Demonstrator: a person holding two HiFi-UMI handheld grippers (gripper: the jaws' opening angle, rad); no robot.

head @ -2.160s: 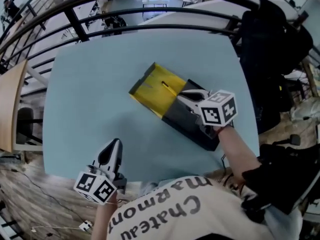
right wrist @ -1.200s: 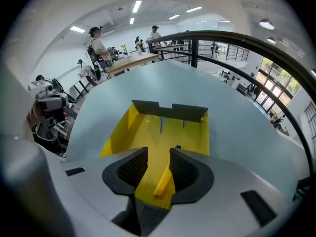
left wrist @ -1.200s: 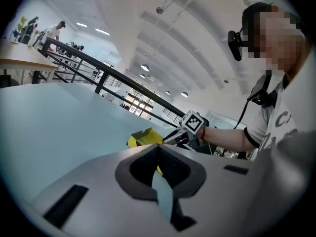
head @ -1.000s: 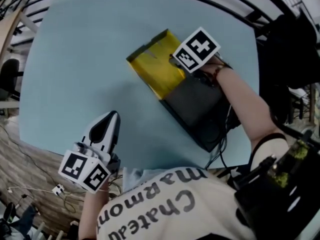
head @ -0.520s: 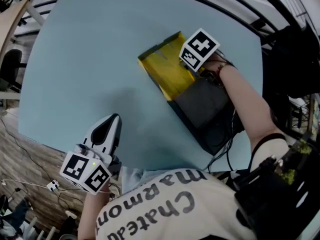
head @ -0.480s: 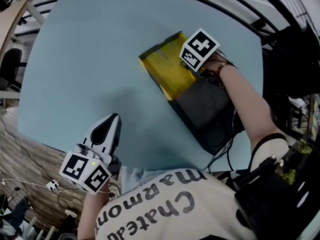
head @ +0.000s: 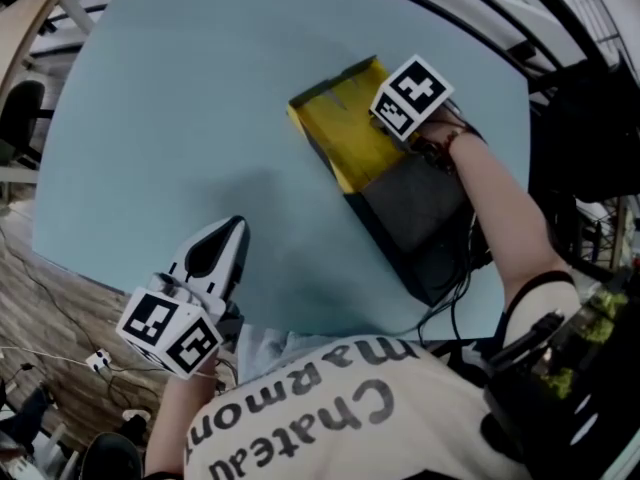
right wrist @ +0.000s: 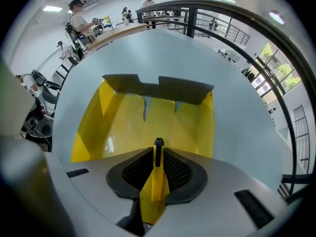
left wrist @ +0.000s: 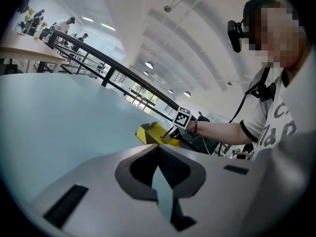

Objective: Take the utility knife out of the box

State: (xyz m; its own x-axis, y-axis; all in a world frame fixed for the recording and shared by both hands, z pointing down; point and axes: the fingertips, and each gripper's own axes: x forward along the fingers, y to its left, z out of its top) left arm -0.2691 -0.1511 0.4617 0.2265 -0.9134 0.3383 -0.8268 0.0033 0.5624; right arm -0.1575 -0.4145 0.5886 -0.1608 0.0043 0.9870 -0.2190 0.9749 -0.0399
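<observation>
The box lies open on the pale blue table (head: 180,98), a yellow tray (head: 345,133) slid out of a black sleeve (head: 415,213). My right gripper (right wrist: 158,169) points straight down into the tray (right wrist: 148,117). Its jaws are closing, and the pads press on a yellow utility knife with a black tip (right wrist: 157,179) standing between them. From the head view only its marker cube (head: 411,95) shows above the tray. My left gripper (head: 230,233) hovers at the table's near edge, shut and empty, well left of the box (left wrist: 150,131).
A black cable (head: 455,278) trails from the sleeve's near end toward the person's body. A black railing (right wrist: 217,9) runs past the table's far edge. People sit at desks (right wrist: 81,21) in the background.
The right gripper moved from over the black sleeve to the yellow tray and reached down into it. The left gripper stayed near the table's front edge.
</observation>
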